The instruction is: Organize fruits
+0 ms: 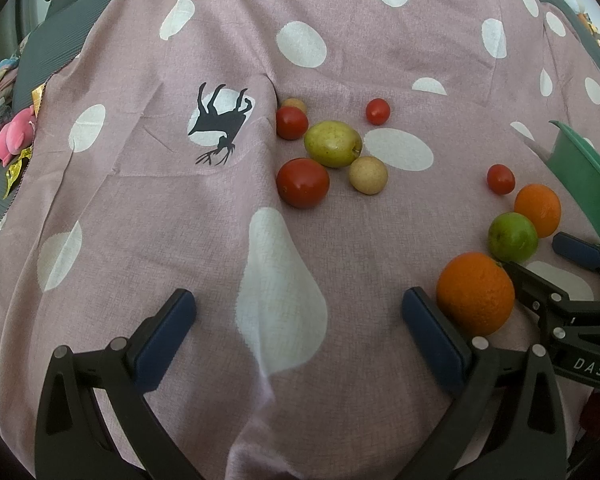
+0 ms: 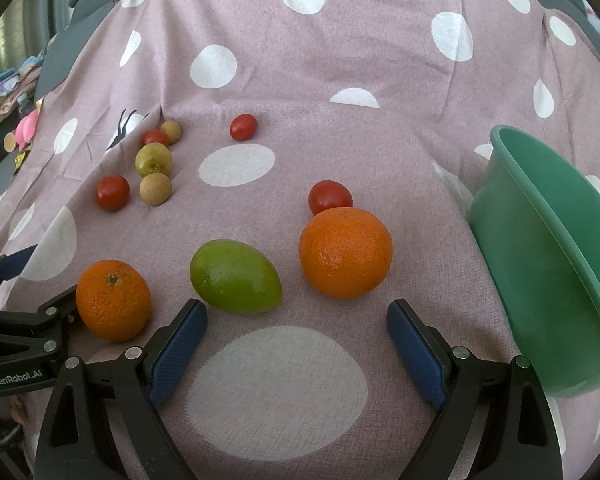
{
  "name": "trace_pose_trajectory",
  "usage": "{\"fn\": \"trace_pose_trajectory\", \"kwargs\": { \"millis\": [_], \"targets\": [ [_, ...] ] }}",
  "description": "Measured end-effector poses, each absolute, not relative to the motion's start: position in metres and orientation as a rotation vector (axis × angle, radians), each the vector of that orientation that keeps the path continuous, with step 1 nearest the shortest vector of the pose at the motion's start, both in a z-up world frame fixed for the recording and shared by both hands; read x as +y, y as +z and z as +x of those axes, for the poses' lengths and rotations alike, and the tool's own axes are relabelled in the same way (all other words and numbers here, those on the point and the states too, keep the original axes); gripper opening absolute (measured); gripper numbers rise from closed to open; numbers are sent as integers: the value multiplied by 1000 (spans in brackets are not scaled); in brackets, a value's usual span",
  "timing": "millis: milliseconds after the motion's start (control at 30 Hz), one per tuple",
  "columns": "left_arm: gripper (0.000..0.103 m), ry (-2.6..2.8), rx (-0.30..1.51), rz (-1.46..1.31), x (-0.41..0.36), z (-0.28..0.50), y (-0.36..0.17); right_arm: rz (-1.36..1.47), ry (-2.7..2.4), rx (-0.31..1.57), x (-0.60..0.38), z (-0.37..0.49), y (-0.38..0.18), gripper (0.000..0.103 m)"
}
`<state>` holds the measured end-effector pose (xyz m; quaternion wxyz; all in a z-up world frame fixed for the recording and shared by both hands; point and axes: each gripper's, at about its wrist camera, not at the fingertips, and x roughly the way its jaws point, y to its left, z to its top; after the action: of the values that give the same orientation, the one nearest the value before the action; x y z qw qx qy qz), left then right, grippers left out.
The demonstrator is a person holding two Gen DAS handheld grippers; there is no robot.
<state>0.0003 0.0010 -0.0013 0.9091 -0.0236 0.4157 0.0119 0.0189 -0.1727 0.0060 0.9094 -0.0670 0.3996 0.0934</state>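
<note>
Both tools stand with jaws spread wide and nothing between them. The left gripper (image 1: 298, 324) hangs above a white dot of the pink polka-dot cloth (image 1: 160, 220); its right finger sits just beside an orange (image 1: 475, 293). The right gripper (image 2: 296, 344) hangs above another white dot, with the green mango (image 2: 235, 276) just ahead of its left finger and a second orange (image 2: 345, 252) ahead, between the fingers' lines.

Fruit lies in two groups on the cloth. Near group: the two oranges, the mango between them, and a red tomato (image 2: 330, 197) touching the far side of the second orange. Far-left group: a yellow-green pear (image 1: 333, 143), two tomatoes (image 1: 302, 182) (image 1: 292, 122) and two pale tan round fruits (image 1: 368, 175) (image 1: 294, 105), close together near a deer print (image 1: 220, 124). One small tomato (image 2: 243, 127) lies apart, beyond a white dot.

A green plastic bowl (image 2: 540, 240) stands tilted at the cloth's right edge; no fruit shows inside it. A pink plush toy (image 1: 18, 128) lies off the left edge.
</note>
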Motion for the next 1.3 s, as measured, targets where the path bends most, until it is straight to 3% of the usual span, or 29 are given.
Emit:
{"fn": "trace_pose_trajectory", "kwargs": {
  "millis": [567,933,1300],
  "targets": [
    [103,27,869,-48,2,1,-1,-138,193,824,-172,19,6,91],
    [101,15,975,-74,6,8,4,-142,180,896,-166,29,8,97],
    [98,-87,891,-210,15,-9,74,-34,173,865,-178,13,69,97]
  ]
}}
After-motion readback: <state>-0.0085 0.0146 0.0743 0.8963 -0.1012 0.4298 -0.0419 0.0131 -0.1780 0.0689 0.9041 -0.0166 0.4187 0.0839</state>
